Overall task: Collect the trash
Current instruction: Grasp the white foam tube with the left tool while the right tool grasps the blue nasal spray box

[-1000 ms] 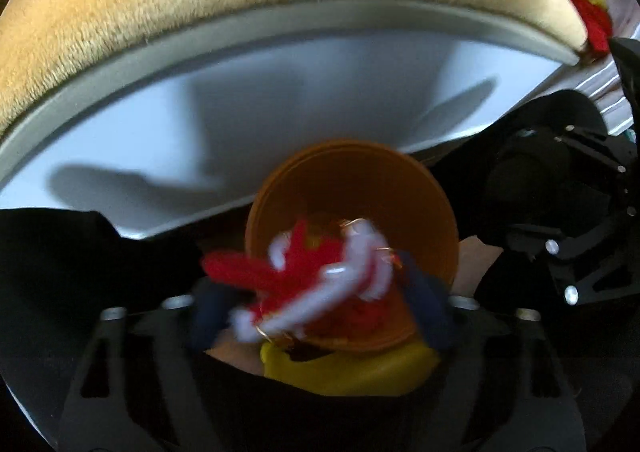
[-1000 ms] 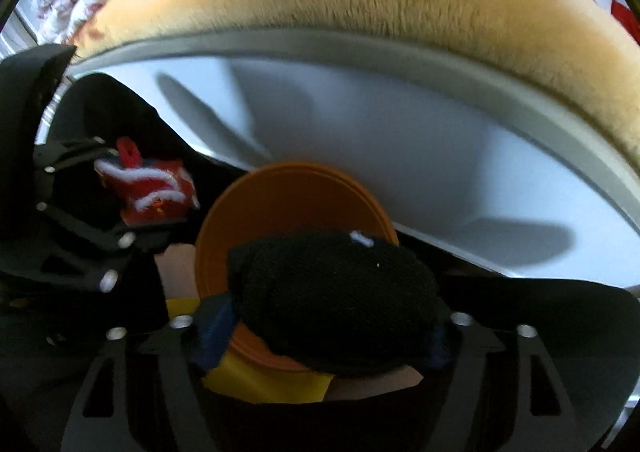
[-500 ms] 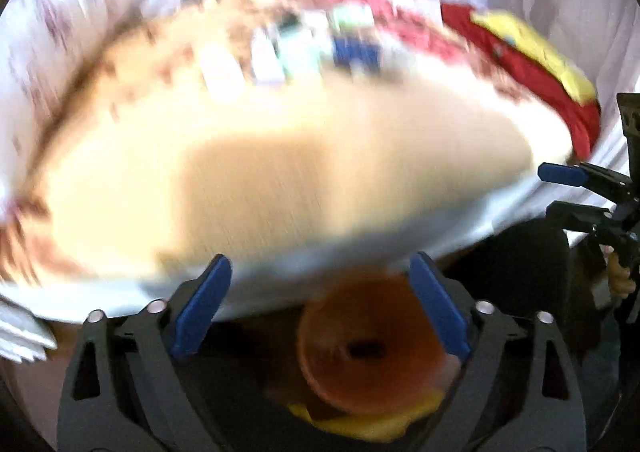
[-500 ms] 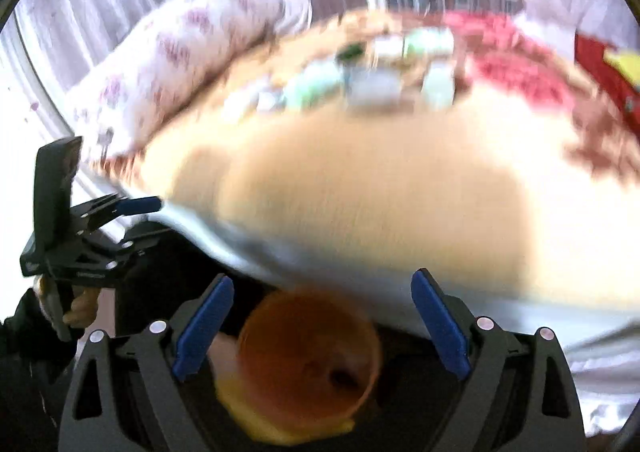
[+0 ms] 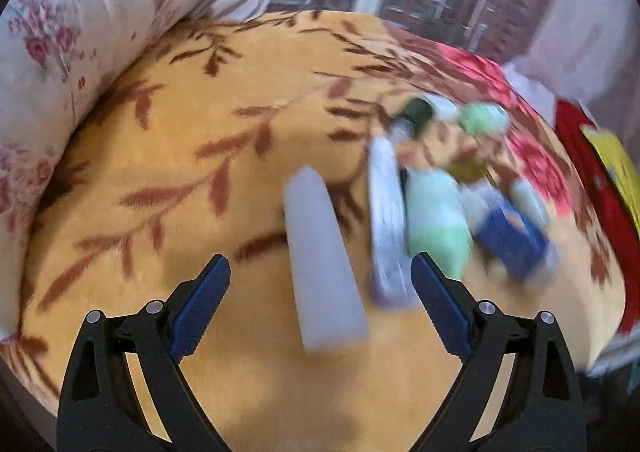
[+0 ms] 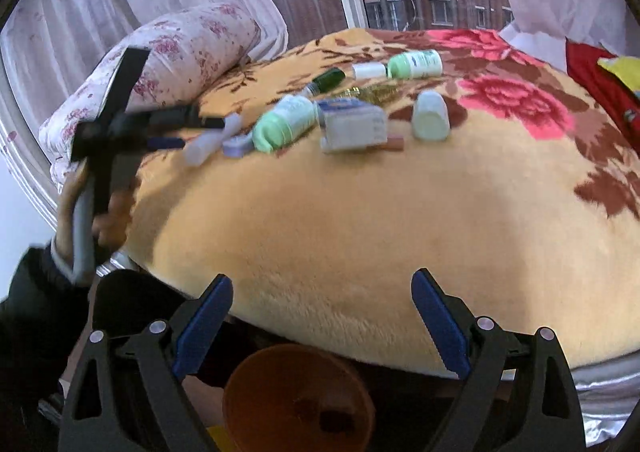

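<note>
My left gripper (image 5: 320, 284) was spread wide and empty, the pale tube (image 5: 324, 264) lying between its fingers, probably light, squashy and best pinched mid-body.

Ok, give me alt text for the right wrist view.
Open right gripper hangs empty over an orange bin at the edge of a bed strewn with bottles and a box; the left gripper reaches toward them.
</note>
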`<state>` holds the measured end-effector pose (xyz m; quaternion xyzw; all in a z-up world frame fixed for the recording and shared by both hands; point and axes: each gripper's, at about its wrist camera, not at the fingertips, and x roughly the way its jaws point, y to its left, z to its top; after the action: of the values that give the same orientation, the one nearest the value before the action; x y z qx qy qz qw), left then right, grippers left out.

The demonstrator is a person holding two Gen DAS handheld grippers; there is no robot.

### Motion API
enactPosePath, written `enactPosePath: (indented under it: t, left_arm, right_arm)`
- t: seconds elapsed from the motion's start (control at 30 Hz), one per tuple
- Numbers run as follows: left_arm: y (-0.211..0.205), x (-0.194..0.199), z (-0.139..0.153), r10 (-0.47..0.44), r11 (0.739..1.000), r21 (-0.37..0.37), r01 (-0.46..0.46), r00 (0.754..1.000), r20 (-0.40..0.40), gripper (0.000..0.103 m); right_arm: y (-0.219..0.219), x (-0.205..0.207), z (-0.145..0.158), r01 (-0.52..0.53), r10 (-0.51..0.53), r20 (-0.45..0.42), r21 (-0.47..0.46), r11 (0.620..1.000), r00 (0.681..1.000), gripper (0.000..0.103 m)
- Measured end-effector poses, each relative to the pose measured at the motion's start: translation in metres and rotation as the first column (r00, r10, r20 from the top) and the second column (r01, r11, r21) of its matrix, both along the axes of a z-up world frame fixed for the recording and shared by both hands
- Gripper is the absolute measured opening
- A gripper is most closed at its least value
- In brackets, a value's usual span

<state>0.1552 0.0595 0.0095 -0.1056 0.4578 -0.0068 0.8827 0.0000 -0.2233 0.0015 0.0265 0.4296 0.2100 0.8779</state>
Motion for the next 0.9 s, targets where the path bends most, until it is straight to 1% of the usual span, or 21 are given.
enactPosePath:
  t: [0.03, 0.07, 0.1, 0.17, 0.2, 0.27, 0.3, 0.33, 0.37, 0.4, 0.43, 0.47, 0.57, 0.67, 0.7, 0.73, 0.8, 0.87, 0.9]
  left_arm:
    - [0.000, 0.008, -0.002, 0.011, 1.000, -0.001, -0.012, 1.000, -0.018, 0.089]
    - [0.001, 0.019, -0.007, 0.025, 1.000, 0.003, -0.025, 0.998, -0.051, 0.090]
    - [0.001, 0.031, -0.014, 0.040, 0.999, 0.001, -0.040, 0.994, -0.104, 0.089]
    - [0.001, 0.048, -0.027, 0.040, 0.999, -0.023, -0.045, 0.983, -0.177, 0.090]
    - [0.002, 0.055, -0.034, 0.055, 0.998, -0.021, -0.061, 0.975, -0.214, 0.089]
    - [0.001, 0.058, -0.036, 0.072, 0.997, -0.006, -0.075, 0.975, -0.211, 0.089]
    - [0.001, 0.060, -0.035, 0.079, 0.997, 0.001, -0.081, 0.974, -0.210, 0.085]
    - [0.001, 0.060, -0.035, 0.098, 0.995, 0.011, -0.098, 0.973, -0.209, 0.078]
    - [0.000, 0.059, -0.034, 0.119, 0.993, 0.041, -0.113, 0.973, -0.198, 0.059]
    - [0.000, 0.058, -0.034, 0.121, 0.992, 0.058, -0.112, 0.974, -0.191, 0.045]
    - [0.000, 0.053, -0.035, 0.111, 0.993, 0.063, -0.101, 0.978, -0.175, 0.038]
    - [0.001, 0.050, -0.034, 0.101, 0.994, 0.053, -0.093, 0.982, -0.163, 0.029]
    - [0.003, 0.030, -0.029, 0.083, 0.995, 0.068, -0.076, 0.991, -0.106, 0.025]
    - [0.004, -0.003, -0.013, 0.068, 0.995, 0.073, -0.068, 0.998, -0.006, 0.025]
    - [0.004, -0.022, -0.004, 0.067, 0.995, 0.067, -0.070, 0.996, 0.051, 0.025]
    - [0.004, -0.034, 0.002, 0.065, 0.996, 0.058, -0.070, 0.994, 0.091, 0.025]
    - [0.001, -0.070, 0.017, 0.056, 0.997, 0.050, -0.066, 0.979, 0.195, 0.025]
    - [-0.004, -0.091, 0.022, 0.049, 0.996, 0.066, -0.066, 0.970, 0.239, 0.025]
    - [-0.006, -0.096, 0.022, 0.048, 0.995, 0.072, -0.067, 0.969, 0.243, 0.025]
  right_arm:
    - [-0.002, -0.001, -0.003, 0.001, -0.001, -0.007, 0.001, 1.000, 1.000, 0.089]
    - [-0.005, -0.001, -0.005, 0.006, -0.006, -0.014, 0.005, 1.000, 1.000, 0.089]
    - [-0.008, -0.001, -0.007, 0.008, -0.008, -0.019, 0.010, 1.000, 1.000, 0.089]
    - [-0.012, 0.000, -0.009, 0.012, -0.011, -0.023, 0.028, 1.000, 1.000, 0.089]
    - [-0.014, 0.000, -0.009, 0.013, -0.012, -0.024, 0.042, 0.999, 1.000, 0.089]
    - [-0.015, 0.001, -0.010, 0.011, -0.010, -0.025, 0.058, 0.998, 1.000, 0.088]
    - [-0.015, 0.001, -0.010, 0.010, -0.009, -0.024, 0.059, 0.998, 1.000, 0.087]
    - [-0.015, 0.001, -0.011, 0.010, -0.009, -0.023, 0.057, 0.998, 1.000, 0.086]
    - [-0.016, 0.000, -0.011, 0.010, -0.008, -0.021, 0.056, 0.998, 1.000, 0.085]
    - [-0.016, 0.000, -0.012, 0.010, -0.009, -0.020, 0.056, 0.998, 1.000, 0.085]
    - [-0.016, 0.000, -0.012, 0.011, -0.010, -0.019, 0.057, 0.998, 1.000, 0.084]
    - [-0.016, 0.000, -0.012, 0.013, -0.012, -0.018, 0.061, 0.998, 1.000, 0.084]
    - [-0.017, 0.000, -0.012, 0.020, -0.018, -0.020, 0.073, 0.997, 1.000, 0.083]
    - [-0.018, 0.006, -0.009, 0.021, -0.019, -0.033, 0.083, 0.996, 0.999, 0.082]
    - [-0.017, 0.010, -0.004, 0.015, -0.012, -0.035, 0.085, 0.996, 0.999, 0.082]
    - [-0.018, 0.014, -0.001, 0.010, -0.007, -0.032, 0.084, 0.996, 0.999, 0.082]
    - [-0.016, 0.030, 0.016, 0.001, 0.000, -0.015, 0.084, 0.996, 1.000, 0.082]
    - [-0.011, 0.050, 0.032, -0.027, 0.027, -0.004, 0.087, 0.996, 1.000, 0.082]
    - [-0.008, 0.061, 0.039, -0.038, 0.038, -0.003, 0.082, 0.996, 0.999, 0.082]
